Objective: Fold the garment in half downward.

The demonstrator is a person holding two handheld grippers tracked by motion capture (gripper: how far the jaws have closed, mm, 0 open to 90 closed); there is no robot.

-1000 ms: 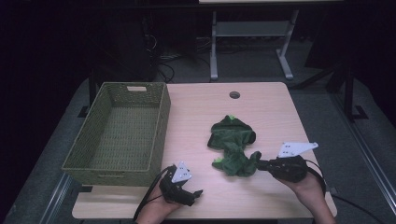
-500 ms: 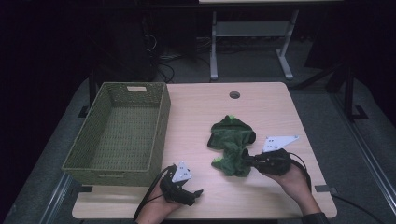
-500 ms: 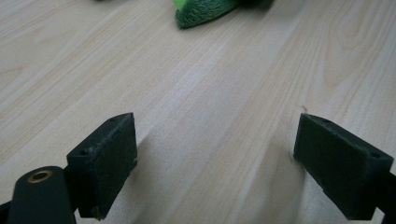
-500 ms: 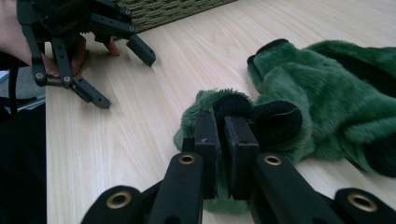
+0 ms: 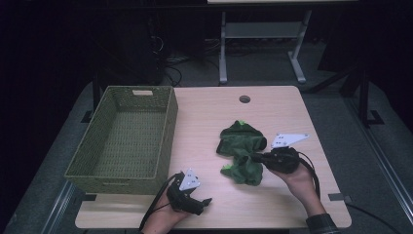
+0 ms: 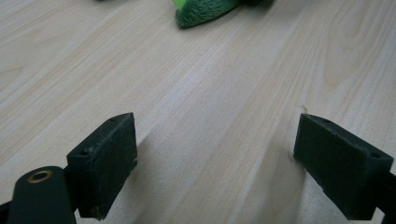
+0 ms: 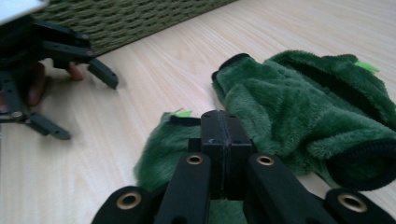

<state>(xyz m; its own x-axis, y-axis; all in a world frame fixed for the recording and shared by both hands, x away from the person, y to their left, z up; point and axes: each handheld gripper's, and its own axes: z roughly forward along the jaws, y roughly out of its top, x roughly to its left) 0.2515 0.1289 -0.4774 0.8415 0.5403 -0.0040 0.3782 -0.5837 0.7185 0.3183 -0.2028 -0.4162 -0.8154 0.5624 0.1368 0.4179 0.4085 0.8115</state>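
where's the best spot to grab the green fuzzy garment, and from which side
Probably the near bunched fold of the green fuzzy garment, approached low from the person's right, where the right gripper already sits, jaws together at its edge. That raised fold offers thickness to pinch; the flat middle lies against the table.

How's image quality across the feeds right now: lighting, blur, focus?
High view: table lit, surroundings dark, picture soft. Left gripper view: bright and even, green garment at the top edge slightly soft. Right gripper view: fleece sharp, basket and left gripper blurred.
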